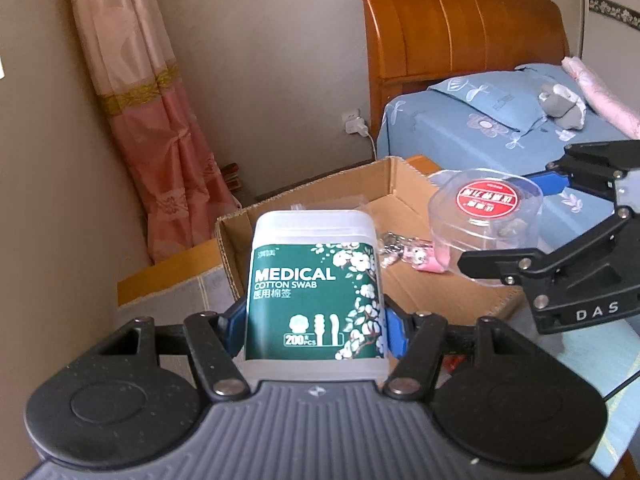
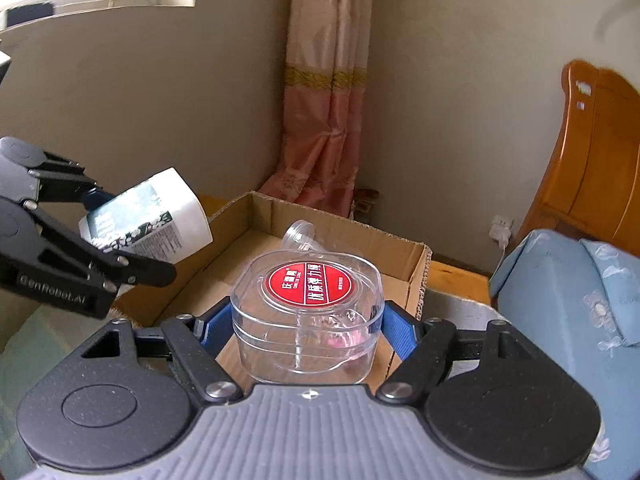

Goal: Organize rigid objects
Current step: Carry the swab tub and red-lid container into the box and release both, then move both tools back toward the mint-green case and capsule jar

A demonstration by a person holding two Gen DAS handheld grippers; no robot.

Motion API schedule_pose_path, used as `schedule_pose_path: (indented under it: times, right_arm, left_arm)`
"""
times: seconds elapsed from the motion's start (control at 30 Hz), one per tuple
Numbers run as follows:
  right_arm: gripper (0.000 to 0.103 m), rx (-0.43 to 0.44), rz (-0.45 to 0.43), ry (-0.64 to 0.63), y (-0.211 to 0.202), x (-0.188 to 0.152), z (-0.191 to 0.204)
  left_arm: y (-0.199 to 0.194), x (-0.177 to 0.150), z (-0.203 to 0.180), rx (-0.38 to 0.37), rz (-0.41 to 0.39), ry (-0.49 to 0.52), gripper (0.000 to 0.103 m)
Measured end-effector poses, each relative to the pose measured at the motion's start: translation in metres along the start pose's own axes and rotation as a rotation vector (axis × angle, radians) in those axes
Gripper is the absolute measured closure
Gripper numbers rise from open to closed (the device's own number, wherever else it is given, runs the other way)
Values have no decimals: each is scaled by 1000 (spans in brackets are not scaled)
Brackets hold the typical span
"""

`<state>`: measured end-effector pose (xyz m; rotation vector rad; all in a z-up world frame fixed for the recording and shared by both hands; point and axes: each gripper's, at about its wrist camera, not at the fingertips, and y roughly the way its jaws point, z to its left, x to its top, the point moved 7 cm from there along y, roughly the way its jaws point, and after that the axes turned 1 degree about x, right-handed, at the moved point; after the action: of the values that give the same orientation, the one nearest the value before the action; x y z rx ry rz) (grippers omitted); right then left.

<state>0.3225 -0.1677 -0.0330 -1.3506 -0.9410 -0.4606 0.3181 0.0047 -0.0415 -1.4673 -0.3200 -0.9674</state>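
My left gripper point(image 1: 314, 330) is shut on a white cotton swab box point(image 1: 314, 292) with a green label, held upright in front of an open cardboard box point(image 1: 316, 196). My right gripper point(image 2: 306, 326) is shut on a clear plastic container point(image 2: 306, 312) with a round red label, held above the same cardboard box point(image 2: 416, 276). In the left wrist view the right gripper point(image 1: 516, 218) and its clear container point(image 1: 486, 220) hang over the box's right side. In the right wrist view the left gripper point(image 2: 124, 230) with the swab box point(image 2: 160, 224) is at left.
Inside the cardboard box lie a small pink item with metal bits point(image 1: 416, 256) and a clear plastic cup point(image 2: 302, 236) on its side. A bed with blue bedding point(image 1: 500, 120) and wooden headboard point(image 1: 452, 24) stands right. A pink curtain point(image 1: 160, 120) hangs behind.
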Motion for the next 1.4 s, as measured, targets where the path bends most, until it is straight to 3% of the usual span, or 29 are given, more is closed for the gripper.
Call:
schedule_pose_path:
  times: [0.07, 0.1, 0.2, 0.73, 0.83, 0.87, 1.4]
  right_arm:
    - [11, 10, 17, 23, 6, -4, -2]
    - [0, 9, 18, 37, 6, -6, -2]
    - [0, 51, 35, 53, 2, -16, -2]
    - [0, 33, 30, -2, -45, -44, 17]
    - [0, 26, 23, -7, -52, -46, 18]
    - [0, 23, 24, -10, -52, -47, 18]
    - [0, 43, 94, 4, -60, -93, 35]
  left_arm:
    - [5, 3, 2, 3, 9, 1, 39]
    - [7, 4, 2, 2, 13, 1, 39]
    - [14, 6, 3, -4, 23, -6, 39]
    - [60, 31, 15, -11, 92, -39, 39]
    - [67, 37, 22, -7, 91, -67, 14]
    - [68, 37, 24, 0, 87, -77, 10]
    - [9, 1, 12, 20, 54, -70, 3]
